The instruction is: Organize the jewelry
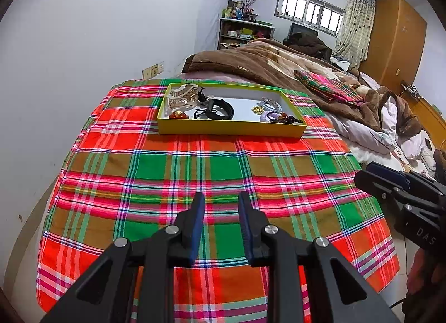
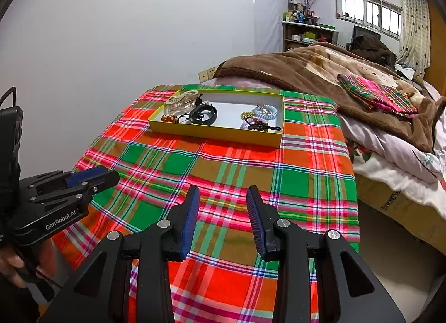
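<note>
While a brown blanket is lying heaped on the bed behind, a plaid cloth in red, green and pink is covering the work surface. Toward its far edge a shallow yellow tray is sitting flat, holding all the jewelry. At the tray's left end a pale hair claw is resting above a cluster of amber beads; a black band is lying near the middle; at the right end a coiled hair tie and a dark beaded string are bunched together. Both tools are hovering over the cloth's near part, well short of the tray. The left gripper is showing its jaws apart with nothing between them. The right gripper is likewise standing parted and empty.
</note>
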`<state>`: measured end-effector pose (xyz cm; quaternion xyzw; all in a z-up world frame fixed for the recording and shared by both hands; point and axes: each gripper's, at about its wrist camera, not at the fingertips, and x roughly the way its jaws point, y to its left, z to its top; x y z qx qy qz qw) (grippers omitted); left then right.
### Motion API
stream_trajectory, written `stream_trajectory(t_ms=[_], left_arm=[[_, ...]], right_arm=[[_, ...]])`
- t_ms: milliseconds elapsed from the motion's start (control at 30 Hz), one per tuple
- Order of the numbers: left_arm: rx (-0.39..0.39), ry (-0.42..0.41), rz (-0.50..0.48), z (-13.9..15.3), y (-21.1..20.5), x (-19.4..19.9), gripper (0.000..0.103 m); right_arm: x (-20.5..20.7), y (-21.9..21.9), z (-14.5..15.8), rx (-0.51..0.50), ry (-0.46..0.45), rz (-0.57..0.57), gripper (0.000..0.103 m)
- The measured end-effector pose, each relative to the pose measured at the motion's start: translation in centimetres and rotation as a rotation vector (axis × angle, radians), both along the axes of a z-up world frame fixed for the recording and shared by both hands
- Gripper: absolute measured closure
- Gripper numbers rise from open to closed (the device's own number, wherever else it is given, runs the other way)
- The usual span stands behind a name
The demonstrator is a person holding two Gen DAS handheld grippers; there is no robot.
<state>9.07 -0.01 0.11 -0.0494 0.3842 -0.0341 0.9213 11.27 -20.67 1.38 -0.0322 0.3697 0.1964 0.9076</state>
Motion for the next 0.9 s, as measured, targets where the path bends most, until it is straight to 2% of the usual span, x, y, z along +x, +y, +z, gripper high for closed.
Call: stream_trajectory(t_ms=[567,900], left_arm=[[-0.008,0.017,-0.006,-0.61,-0.37,-0.04,0.077],[0.015,0.015,-0.002,-0.51,-0.68,-0.17,0.077]], right_arm=[[0.16,0.26,-0.3,-0.008,0.012,0.009,0.067],[0.17,0.26,-0.27,-0.011,0.01,0.011,0.067]])
